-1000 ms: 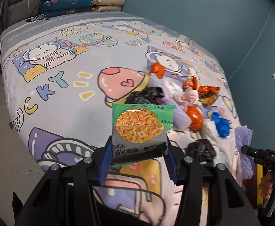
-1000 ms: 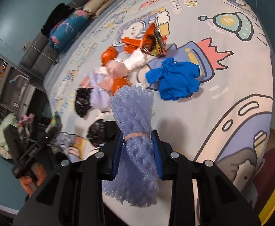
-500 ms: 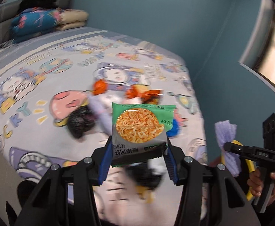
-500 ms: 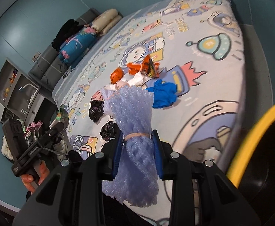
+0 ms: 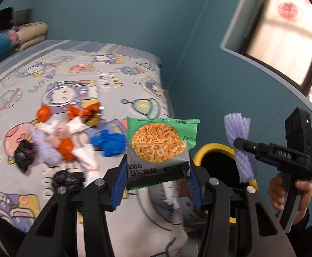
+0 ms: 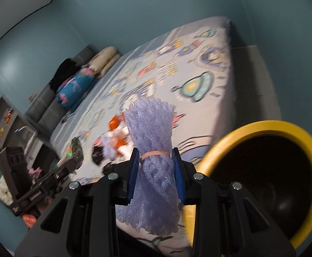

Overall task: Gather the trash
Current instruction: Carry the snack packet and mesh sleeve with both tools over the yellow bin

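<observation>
My left gripper (image 5: 157, 184) is shut on a green snack packet (image 5: 159, 147) and holds it in the air beside the bed. My right gripper (image 6: 156, 175) is shut on a purple foam net (image 6: 152, 150) tied with a rubber band; it also shows in the left wrist view (image 5: 242, 147), above the rim of a yellow bin (image 5: 217, 147). The bin (image 6: 263, 132) with its black inside stands at the right of the right wrist view. A pile of trash (image 5: 61, 135) lies on the bed: orange wrappers, black bags, a blue glove (image 5: 110, 142).
The bed (image 5: 74, 79) has a cartoon-print sheet, with folded bedding (image 5: 10, 38) at its head. Teal walls and a window (image 5: 284, 27) lie to the right. Shelves (image 6: 4, 120) stand at far left in the right wrist view.
Both grippers have swung right, away from the bed, each with its item still held. The yellow bin has come into view and the foam net now hangs near its rim.
</observation>
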Action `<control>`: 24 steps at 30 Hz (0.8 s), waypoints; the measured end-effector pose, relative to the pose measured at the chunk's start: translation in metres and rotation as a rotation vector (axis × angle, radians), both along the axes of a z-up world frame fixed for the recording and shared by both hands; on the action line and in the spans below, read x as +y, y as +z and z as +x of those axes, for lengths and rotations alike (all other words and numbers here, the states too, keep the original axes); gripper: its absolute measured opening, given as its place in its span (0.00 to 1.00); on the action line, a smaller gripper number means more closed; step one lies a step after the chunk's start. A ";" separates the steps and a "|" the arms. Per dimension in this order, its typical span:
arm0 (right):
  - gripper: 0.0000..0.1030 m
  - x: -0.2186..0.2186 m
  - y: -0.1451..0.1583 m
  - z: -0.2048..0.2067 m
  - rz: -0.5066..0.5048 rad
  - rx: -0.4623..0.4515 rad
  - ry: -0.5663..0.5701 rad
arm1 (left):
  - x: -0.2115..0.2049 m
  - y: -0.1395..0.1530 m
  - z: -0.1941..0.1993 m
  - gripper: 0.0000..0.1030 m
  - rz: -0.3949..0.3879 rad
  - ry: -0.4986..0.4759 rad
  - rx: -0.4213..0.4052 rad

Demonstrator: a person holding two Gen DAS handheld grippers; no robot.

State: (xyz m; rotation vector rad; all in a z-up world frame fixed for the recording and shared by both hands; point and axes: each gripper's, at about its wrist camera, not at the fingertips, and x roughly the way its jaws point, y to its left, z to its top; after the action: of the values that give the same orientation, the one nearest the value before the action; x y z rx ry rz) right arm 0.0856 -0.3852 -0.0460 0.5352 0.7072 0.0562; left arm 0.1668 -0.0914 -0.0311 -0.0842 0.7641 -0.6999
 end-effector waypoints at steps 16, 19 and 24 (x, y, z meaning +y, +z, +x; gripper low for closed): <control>0.29 -0.077 0.006 -0.045 -0.036 -0.034 -0.219 | -0.125 -0.020 -0.048 0.46 0.055 -0.253 0.087; 0.30 -0.089 0.002 -0.049 -0.027 -0.026 -0.232 | -0.143 -0.029 -0.058 0.46 0.096 -0.290 0.087; 0.31 -0.101 -0.009 -0.046 -0.003 0.008 -0.235 | -0.158 -0.040 -0.062 0.46 0.143 -0.322 0.094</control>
State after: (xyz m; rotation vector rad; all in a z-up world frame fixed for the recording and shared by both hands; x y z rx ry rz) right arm 0.0395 -0.4861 -0.0551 0.6126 0.6476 -0.1662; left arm 0.1048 -0.2495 -0.0713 0.1400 0.9262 -0.9491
